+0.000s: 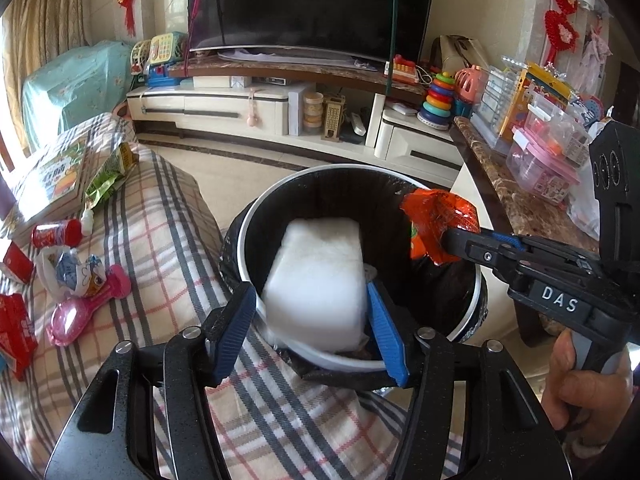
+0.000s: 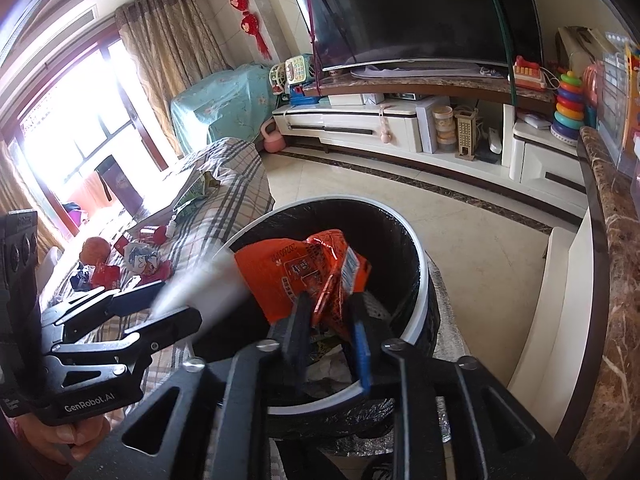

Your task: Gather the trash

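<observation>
A round trash bin with a white rim and black liner stands beside the plaid-covered sofa. My left gripper is open over the bin's near rim, with a blurred white foam block between its blue fingers, seemingly dropping free into the bin. My right gripper is shut on an orange snack wrapper and holds it above the bin; the wrapper also shows in the left wrist view. The white block appears as a blur in the right wrist view.
More litter lies on the sofa: red packets, a pink spoon-shaped toy, a white wrapper, a green bag. A marble-topped table with plastic boxes stands right of the bin. A TV cabinet stands behind.
</observation>
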### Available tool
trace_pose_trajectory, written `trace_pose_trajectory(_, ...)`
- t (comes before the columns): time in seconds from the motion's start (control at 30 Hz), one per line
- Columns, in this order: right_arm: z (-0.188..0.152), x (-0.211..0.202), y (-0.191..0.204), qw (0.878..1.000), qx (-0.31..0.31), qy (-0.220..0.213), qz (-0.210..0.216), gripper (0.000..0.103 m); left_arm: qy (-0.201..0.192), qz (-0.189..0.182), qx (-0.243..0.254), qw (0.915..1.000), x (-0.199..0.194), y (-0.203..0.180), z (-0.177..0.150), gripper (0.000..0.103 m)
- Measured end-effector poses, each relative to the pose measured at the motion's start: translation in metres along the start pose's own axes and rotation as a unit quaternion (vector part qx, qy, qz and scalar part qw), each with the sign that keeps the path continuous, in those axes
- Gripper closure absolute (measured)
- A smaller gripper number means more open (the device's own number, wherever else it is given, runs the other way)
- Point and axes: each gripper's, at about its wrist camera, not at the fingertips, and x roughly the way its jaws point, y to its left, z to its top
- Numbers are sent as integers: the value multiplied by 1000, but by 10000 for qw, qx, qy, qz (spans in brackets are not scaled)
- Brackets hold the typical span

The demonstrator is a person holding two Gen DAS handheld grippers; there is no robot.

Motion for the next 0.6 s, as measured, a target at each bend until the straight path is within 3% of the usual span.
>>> trace_pose_trajectory(0.03, 0, -1, 0, 10000, 14, -14, 8, 64, -4, 17, -28, 10000, -1, 2, -1, 40)
trace_pose_trajectory(0.17, -1, -3, 1, 10000, 51, -65, 21, 59, -41, 57, -174, 9998, -6, 10, -7, 37)
trace_pose_trajectory(0.4, -3, -5, 19, 9997, -39, -197, 142, 24, -45, 211, -566, 9982, -18, 34, -26, 32)
trace_pose_trajectory(0.6, -6, -2, 45, 9990, -259, -195, 304, 16, -45, 424, -989, 9942, -31, 60, -45, 30)
